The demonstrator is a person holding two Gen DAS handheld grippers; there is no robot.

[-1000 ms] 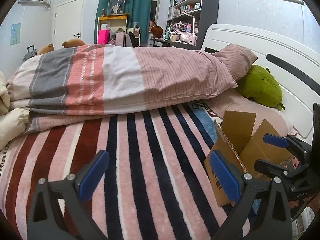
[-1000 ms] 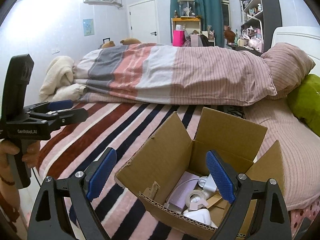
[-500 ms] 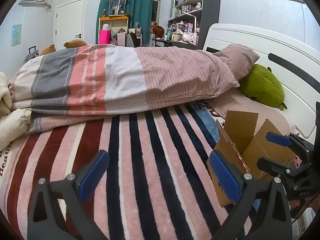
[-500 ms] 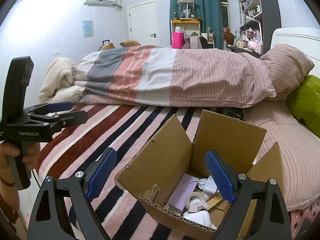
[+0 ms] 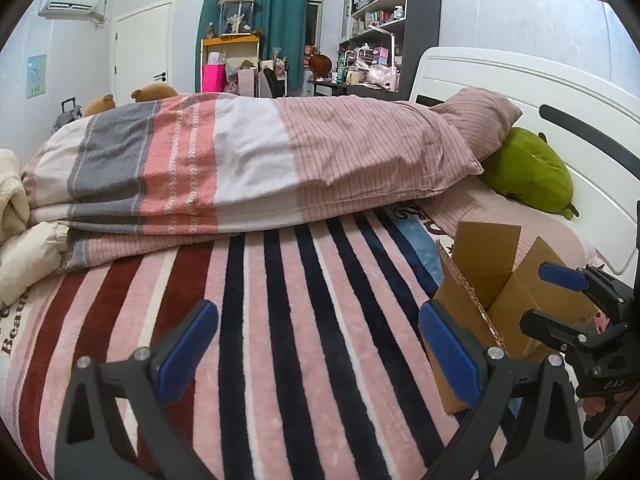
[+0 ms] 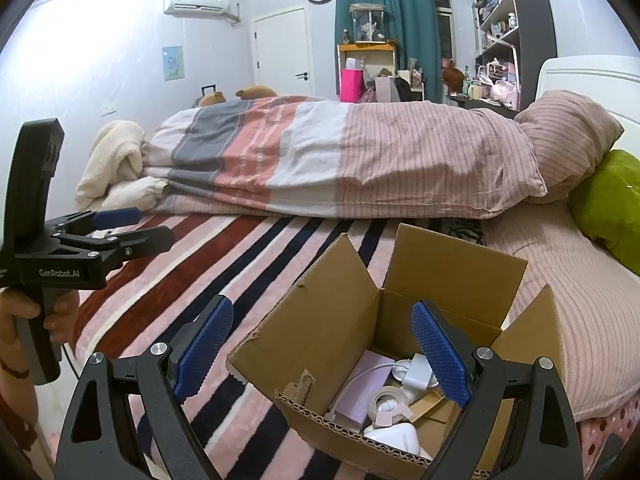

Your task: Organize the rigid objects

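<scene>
You are holding both jaws wide apart, gripping nothing: the right gripper (image 6: 322, 350) is hovering over the open cardboard box (image 6: 340, 320) at lower centre, the left gripper (image 5: 318, 346) over the striped blanket (image 5: 280, 300), box at lower right.

A brown cardboard box (image 6: 344, 320) stands open on the bed, flaps up, under the right tool. Inside lie a tape roll (image 6: 386, 400), white charger (image 6: 416, 374), lilac card (image 6: 366, 384).
</scene>
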